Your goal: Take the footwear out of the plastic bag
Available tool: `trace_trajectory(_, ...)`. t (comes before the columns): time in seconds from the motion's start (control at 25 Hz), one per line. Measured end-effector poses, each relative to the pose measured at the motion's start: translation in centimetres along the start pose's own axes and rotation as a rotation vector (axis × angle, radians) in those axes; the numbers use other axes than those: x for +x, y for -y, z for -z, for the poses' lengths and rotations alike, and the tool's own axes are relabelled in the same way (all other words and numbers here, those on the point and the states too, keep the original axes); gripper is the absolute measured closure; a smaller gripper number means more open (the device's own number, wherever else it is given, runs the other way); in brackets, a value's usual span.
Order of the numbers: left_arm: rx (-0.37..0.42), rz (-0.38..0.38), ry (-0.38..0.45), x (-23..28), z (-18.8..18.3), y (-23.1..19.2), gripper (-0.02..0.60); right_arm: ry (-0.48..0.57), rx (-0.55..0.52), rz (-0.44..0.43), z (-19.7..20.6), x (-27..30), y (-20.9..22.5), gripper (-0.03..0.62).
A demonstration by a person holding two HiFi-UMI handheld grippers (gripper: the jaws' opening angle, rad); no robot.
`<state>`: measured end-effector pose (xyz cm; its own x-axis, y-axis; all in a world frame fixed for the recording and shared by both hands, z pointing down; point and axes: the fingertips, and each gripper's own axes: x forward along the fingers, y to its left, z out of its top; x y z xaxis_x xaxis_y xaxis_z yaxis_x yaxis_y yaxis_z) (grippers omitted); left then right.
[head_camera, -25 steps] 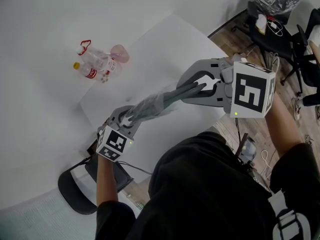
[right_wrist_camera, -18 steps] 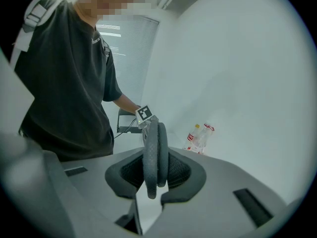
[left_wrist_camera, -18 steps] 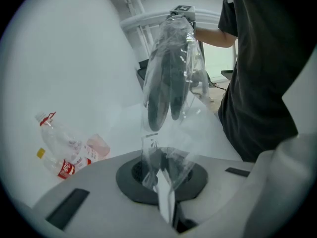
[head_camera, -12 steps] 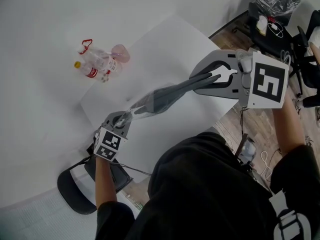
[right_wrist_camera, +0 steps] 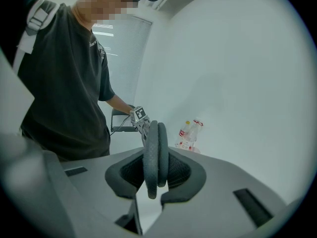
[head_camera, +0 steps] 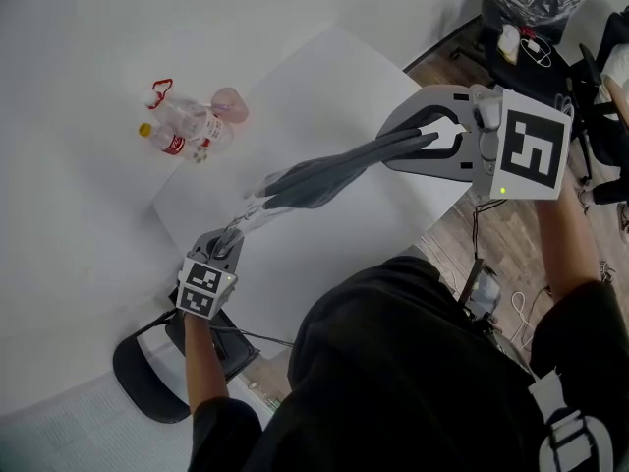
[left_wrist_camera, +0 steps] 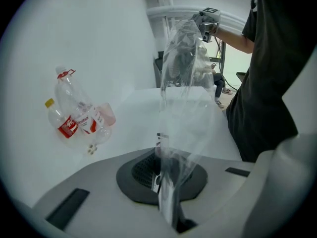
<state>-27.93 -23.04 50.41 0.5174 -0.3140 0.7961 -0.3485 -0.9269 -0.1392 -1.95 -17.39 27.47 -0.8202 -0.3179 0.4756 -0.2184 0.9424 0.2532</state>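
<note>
A pair of dark flat slippers [head_camera: 334, 170] hangs stretched in the air over the white table [head_camera: 324, 77]. My right gripper [head_camera: 432, 141] is shut on their heel end; in the right gripper view the two soles [right_wrist_camera: 154, 155] stand edge-on between the pads. The clear plastic bag [head_camera: 251, 212] trails off the slippers' far end toward the lower left. My left gripper [head_camera: 231, 236] is shut on that bag's end. The left gripper view has the thin film [left_wrist_camera: 168, 177] pinched between the jaws and rising to the slippers [left_wrist_camera: 182, 58] and right gripper [left_wrist_camera: 208, 19].
Empty plastic bottles [head_camera: 182, 131] and a pink cup [head_camera: 231, 101] lie at the table's far left. A dark chair [head_camera: 147, 372] stands below the left gripper. Office chairs and a bag [head_camera: 536, 13] crowd the wooden floor at upper right.
The left gripper closed on the bag and moved down and left, away from the slippers. The right gripper moved right and up with them. The bag has slid along the slippers.
</note>
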Motion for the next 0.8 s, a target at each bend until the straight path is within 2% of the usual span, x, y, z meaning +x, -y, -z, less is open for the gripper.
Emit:
trace_trajectory(0.28, -0.140, -0.021, -0.013, -0.3, 3.1, -1.0, 0.558, -0.010, 0.005, 0.027, -0.1, -0.1, 0.2, 0.516)
trace_trajectory(0.48, -0.318, -0.084, -0.023, -0.3, 5.0, -2.8, 0.558, -0.023, -0.004, 0.081, 0.6, -0.6, 1.0, 0.516)
trace_trajectory(0.64, -0.497, -0.185, 0.050, -1.9, 2.5, -5.0, 0.558, 0.067, -0.010, 0.217, -0.4, -2.6, 3.4, 0.516)
trace_trajectory(0.8, -0.624, -0.309, 0.173, -5.4, -1.2, -7.2, 0.558, 0.266, -0.016, 0.437, -3.6, -4.4, 6.1, 0.516)
